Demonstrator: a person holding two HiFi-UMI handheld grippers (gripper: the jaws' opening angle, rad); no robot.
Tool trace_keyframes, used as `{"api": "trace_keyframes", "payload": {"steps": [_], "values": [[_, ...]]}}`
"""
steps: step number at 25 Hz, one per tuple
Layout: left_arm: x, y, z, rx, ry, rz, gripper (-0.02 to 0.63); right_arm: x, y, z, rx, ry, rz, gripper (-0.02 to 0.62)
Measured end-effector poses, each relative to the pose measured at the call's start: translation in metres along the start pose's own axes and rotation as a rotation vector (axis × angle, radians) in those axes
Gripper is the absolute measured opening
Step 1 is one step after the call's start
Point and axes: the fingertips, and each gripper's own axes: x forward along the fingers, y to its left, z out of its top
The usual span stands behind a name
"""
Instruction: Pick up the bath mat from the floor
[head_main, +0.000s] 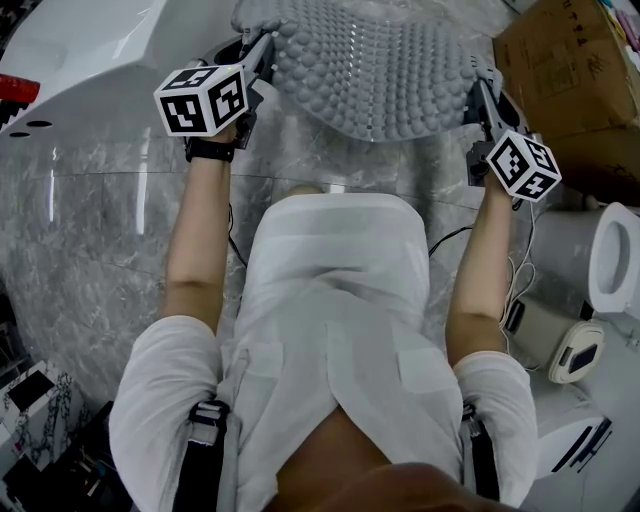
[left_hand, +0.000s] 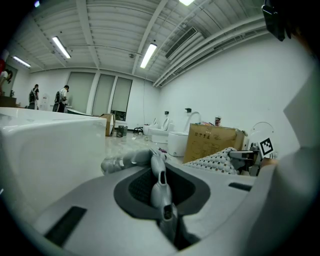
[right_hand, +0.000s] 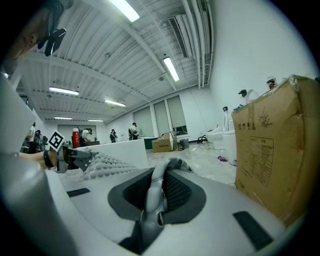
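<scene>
Head view is showing the grey, bobbled rubber bath mat (head_main: 370, 70) hanging above the grey marble floor (head_main: 100, 230), with the left gripper (head_main: 258, 55) and right gripper (head_main: 480, 92) each clamping one edge of it.

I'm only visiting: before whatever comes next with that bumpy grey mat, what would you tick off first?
1. Left tongs shut on the bath mat's edge: ok.
2. Right tongs shut on the opposite edge: ok.
3. Mat spread between both tongs, not bunched: ok.
4. Whole mat off the floor: cannot tell; its far edge is out of frame.
5. Right tongs apart from the cardboard box: ok, though close.
6. Left tongs apart from the bathtub: ok.
</scene>
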Motion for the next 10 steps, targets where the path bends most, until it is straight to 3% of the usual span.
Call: {"api": "trace_keyframes", "payload": {"steps": [10], "values": [[0.0016, 0.0011, -0.0053, -0.006, 0.003, -0.006, 0.040, 0.0007, -0.0010, -0.0045, 0.002, 0.005, -0.006, 0.066]]}}
